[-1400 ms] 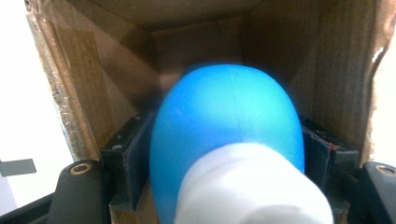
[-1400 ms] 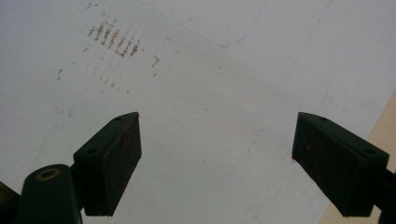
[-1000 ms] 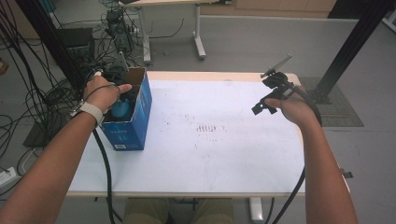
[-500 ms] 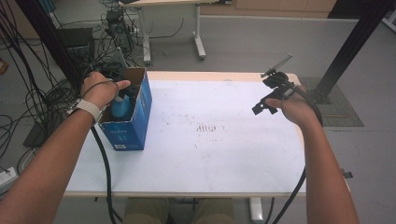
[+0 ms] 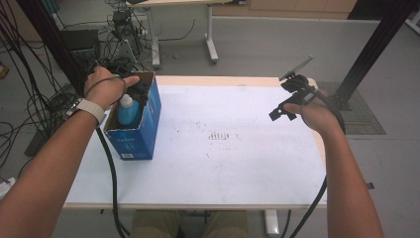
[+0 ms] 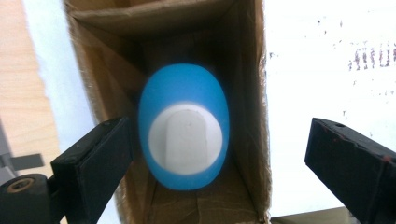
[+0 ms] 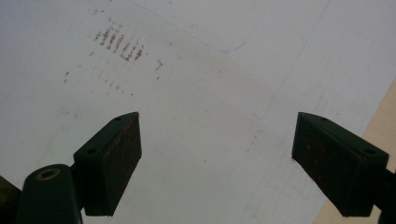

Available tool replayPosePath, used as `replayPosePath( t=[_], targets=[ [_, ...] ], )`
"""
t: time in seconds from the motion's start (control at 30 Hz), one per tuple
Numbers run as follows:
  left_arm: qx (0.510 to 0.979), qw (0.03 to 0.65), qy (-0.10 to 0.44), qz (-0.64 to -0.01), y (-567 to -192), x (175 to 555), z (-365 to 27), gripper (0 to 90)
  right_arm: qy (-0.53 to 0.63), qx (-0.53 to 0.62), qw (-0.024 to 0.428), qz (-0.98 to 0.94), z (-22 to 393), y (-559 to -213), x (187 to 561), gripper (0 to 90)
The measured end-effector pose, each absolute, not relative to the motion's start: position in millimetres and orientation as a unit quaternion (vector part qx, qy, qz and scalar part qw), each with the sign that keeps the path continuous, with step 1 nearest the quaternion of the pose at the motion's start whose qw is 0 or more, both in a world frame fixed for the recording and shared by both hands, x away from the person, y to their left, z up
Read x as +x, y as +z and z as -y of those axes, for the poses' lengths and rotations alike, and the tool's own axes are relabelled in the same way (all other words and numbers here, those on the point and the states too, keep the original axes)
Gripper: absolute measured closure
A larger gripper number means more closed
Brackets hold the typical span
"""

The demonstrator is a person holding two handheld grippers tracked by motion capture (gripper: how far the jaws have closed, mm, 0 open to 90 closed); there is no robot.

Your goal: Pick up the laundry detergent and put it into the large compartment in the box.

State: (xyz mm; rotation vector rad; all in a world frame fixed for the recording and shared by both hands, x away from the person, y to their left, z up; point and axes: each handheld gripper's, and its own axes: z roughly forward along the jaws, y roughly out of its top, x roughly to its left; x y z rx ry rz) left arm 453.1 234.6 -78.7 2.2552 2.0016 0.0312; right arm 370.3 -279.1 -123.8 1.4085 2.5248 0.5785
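A blue bottle (image 5: pixel 127 113) with a white cap stands upright inside an open blue cardboard box (image 5: pixel 146 130) at the table's left side. In the left gripper view I look straight down on the bottle (image 6: pixel 184 126) in the box (image 6: pixel 254 93). My left gripper (image 6: pixel 219 140) is open wide above it: one jaw sits close beside the bottle, the other hangs past the box wall over the table. A hand covers most of the left gripper (image 5: pixel 140 89) in the high view. My right gripper (image 5: pixel 287 101) hovers open over the table's right part, nothing between its jaws (image 7: pixel 217 128).
The white table top (image 5: pixel 223 163) bears a patch of small brown marks (image 5: pixel 220 136) near its middle. Cables and equipment (image 5: pixel 119 29) lie on the floor beyond the far left corner. A black post (image 5: pixel 371 49) rises at the far right.
The left hand has drawn slightly up and back over the box, uncovering more of the bottle's cap. The right gripper has barely moved.
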Motion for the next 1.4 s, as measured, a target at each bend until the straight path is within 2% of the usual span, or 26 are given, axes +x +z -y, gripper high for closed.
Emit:
replayPosePath(
  t=[1.07,1.4],
  targets=[
    [0.77,0.099,0.03,-0.629,1.8,432.6,-223.3,7.7,0.195,0.482,0.105,-0.848,282.9,-112.2,361.8,15.6],
    [0.785,0.11,0.039,-0.608,28.7,425.1,-201.5,7.7,0.196,0.483,0.106,-0.847,284.7,-108.6,360.8,15.6]
  ],
)
